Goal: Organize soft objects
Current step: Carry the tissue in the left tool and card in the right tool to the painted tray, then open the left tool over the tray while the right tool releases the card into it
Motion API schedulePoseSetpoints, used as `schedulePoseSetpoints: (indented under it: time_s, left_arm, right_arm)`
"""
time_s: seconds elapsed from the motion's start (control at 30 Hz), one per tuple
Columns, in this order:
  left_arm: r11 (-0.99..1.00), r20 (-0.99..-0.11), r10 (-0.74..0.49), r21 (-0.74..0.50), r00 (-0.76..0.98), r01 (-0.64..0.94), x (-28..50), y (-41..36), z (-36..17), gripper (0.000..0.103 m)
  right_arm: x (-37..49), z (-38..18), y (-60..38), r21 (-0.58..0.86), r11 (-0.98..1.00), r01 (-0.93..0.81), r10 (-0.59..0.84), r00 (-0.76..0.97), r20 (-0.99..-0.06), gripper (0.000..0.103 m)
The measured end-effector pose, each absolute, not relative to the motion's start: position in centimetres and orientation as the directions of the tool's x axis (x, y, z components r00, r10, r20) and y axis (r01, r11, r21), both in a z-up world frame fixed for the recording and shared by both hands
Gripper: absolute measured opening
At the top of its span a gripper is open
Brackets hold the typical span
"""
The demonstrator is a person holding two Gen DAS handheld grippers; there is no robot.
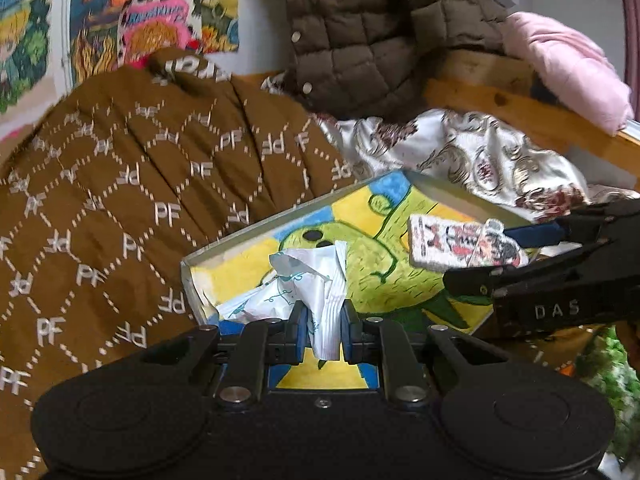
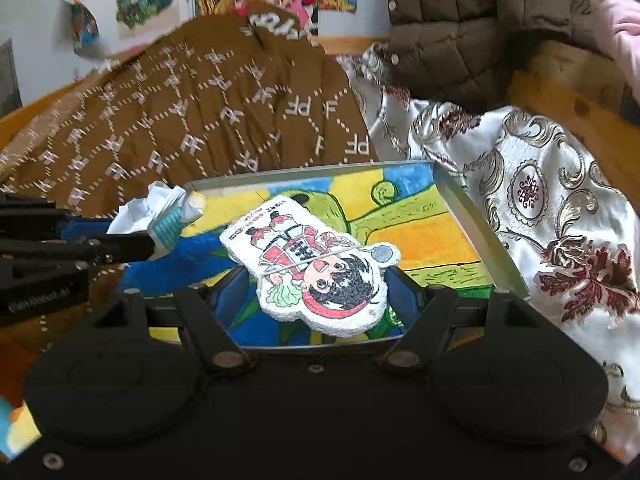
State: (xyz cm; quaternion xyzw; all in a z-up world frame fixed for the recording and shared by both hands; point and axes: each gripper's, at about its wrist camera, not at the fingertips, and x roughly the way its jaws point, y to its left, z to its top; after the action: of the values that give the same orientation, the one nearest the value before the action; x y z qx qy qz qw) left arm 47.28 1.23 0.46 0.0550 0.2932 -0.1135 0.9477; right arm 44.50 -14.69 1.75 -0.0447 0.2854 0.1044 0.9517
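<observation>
Left gripper (image 1: 323,330) is pinching a crumpled white cloth (image 1: 308,280) with a faint teal print, jaws nearly closed on it, the fabric bunching up above the blue pads (image 1: 301,334) and a tail hanging below. In the right wrist view the same cloth (image 2: 158,212) is showing at the left edge, sitting at the near-left corner of the tray.

Right gripper (image 2: 320,288) is holding a flat cartoon-figure plush (image 2: 316,264), white-edged, red outfit, black hair. Jaws are standing fairly wide, one pad on each side of the plush's head end; the rest is sticking out forward over the tray. In the left wrist view the plush (image 1: 464,246) is coming in from the right with the right gripper (image 1: 516,250) behind it.

Both things are hanging over a shallow tray (image 2: 476,224) with a painted bottom: yellow, blue, a green creature. Cannot tell if either is touching the tray floor. In the left view the tray (image 1: 280,216) is lying tilted in frame, just in front of the gripper.

Tray is resting on a brown bedspread (image 1: 120,200) with white "PF" lettering. A white patterned satin cloth (image 2: 540,200) is lying to the right of the tray. A brown quilted jacket (image 1: 372,28) is hanging over a wooden rail (image 1: 520,108), a pink blanket (image 1: 572,68) beside it. Colourful posters (image 1: 120,16) are showing on the wall behind.
</observation>
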Motion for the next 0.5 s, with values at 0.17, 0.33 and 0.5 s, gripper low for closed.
schedulePoseSetpoints:
  time_s: [0.17, 0.33, 0.5]
  left_arm:
    - [0.972, -0.615, -0.167, 0.030, 0.771, 0.234, 49.0, 1.2, -1.9, 0.018]
    - [0.967, -0.650, -0.184, 0.017, 0.737, 0.255, 49.6, 1.2, -3.2, 0.019]
    - [0.964, -0.662, -0.197, 0.004, 0.723, 0.266, 49.8, 1.4, -3.4, 0.022]
  right_arm:
    - [48.6, 0.6, -13.8, -0.051, 0.977, -0.206, 0.133, 0.783, -0.608, 0.067]
    - [52.6, -1.5, -12.4, -0.097, 0.969, -0.229, 0.111, 0.748, -0.654, 0.067]
    - [54.9, -3.6, -12.0, -0.087, 0.969, -0.230, 0.110, 0.721, -0.684, 0.067]
